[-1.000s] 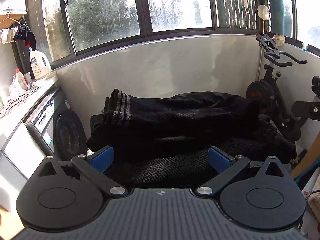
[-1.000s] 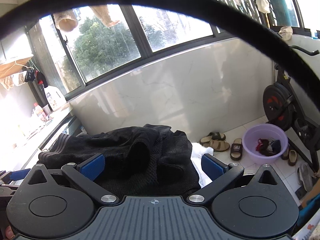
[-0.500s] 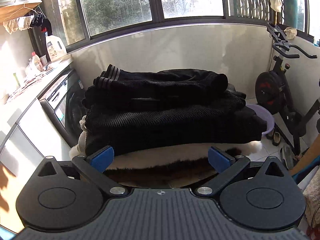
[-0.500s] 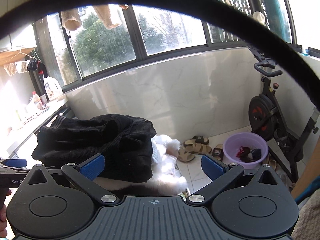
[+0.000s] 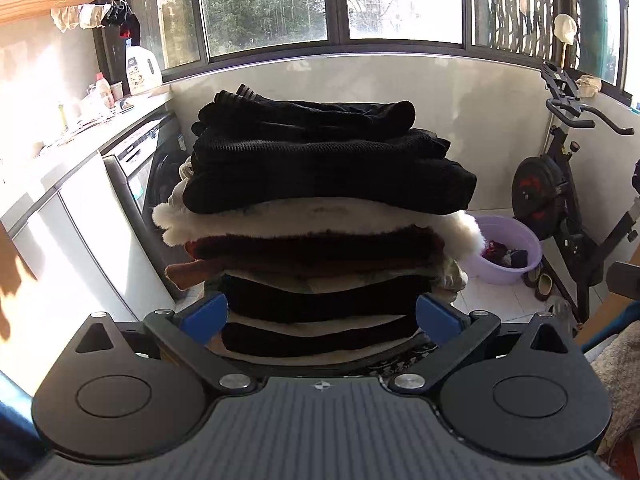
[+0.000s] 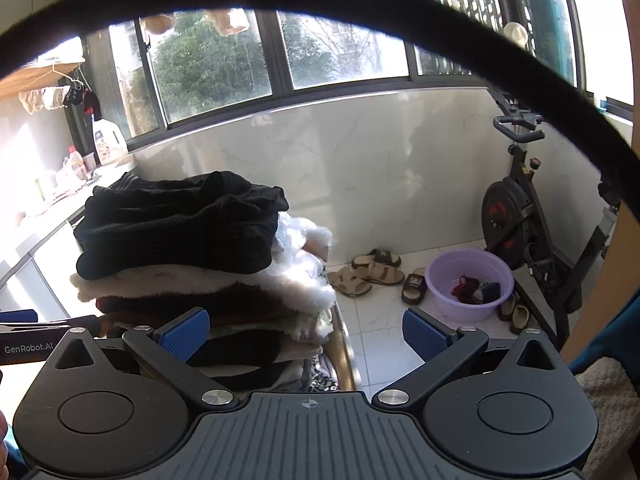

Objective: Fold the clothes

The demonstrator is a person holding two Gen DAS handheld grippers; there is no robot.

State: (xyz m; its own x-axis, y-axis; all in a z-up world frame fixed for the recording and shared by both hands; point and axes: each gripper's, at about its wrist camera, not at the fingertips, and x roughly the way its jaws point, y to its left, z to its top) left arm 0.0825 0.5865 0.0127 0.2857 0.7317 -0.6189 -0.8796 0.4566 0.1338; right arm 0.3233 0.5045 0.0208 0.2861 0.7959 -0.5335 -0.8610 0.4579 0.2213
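Both your tools gape wide and empty — left tool (image 5: 322, 316), right tool (image 6: 306, 330) — facing the stack of folded clothes (image 5: 320, 216).

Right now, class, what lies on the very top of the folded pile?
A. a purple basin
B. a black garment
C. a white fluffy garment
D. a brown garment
B: a black garment tops the folded pile, with the white fluffy garment lower down.
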